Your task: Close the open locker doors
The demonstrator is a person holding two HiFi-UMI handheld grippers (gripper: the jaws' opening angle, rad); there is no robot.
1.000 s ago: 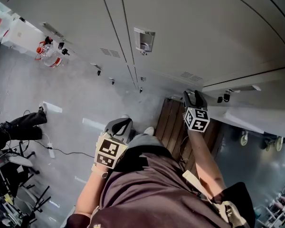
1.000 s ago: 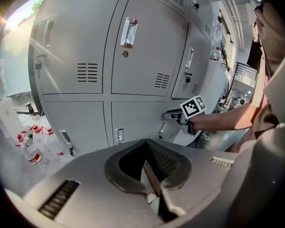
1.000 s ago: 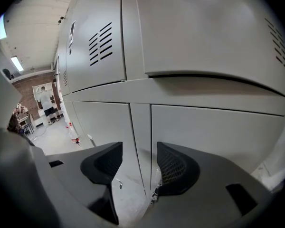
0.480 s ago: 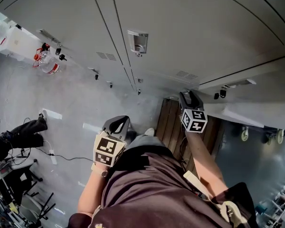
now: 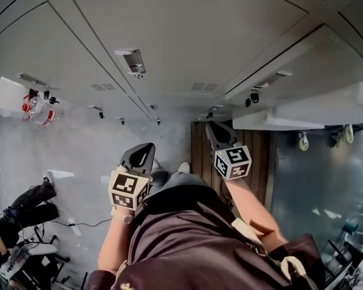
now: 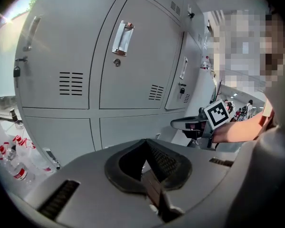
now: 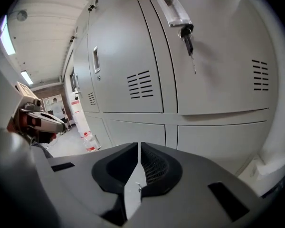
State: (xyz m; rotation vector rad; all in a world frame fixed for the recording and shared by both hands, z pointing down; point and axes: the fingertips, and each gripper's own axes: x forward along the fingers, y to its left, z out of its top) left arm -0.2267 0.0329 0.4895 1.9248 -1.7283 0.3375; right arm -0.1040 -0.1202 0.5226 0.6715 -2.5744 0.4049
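Observation:
A row of grey lockers (image 5: 169, 35) fills the top of the head view. At the right, one door (image 5: 302, 65) stands out from the row, its pale lower edge (image 5: 278, 122) showing. My right gripper (image 5: 215, 132) is left of that edge and clear of it. Its jaws have just been closing and are now shut with nothing between them (image 7: 140, 146). It faces a shut locker door (image 7: 218, 56) with a key (image 7: 187, 37) in its lock. My left gripper (image 5: 142, 156) is shut and empty (image 6: 145, 144), facing doors with a metal latch (image 6: 122, 37).
A wooden slatted platform (image 5: 257, 156) lies on the floor under the right arm. Water bottles (image 5: 36, 107) stand by the lockers at the left. Cables and black gear (image 5: 24, 207) lie at the lower left. A wheeled cart (image 5: 302, 141) stands at the right.
Both grippers have risen, the right one more, and it has drawn left away from the door edge. The right jaws went from open to shut.

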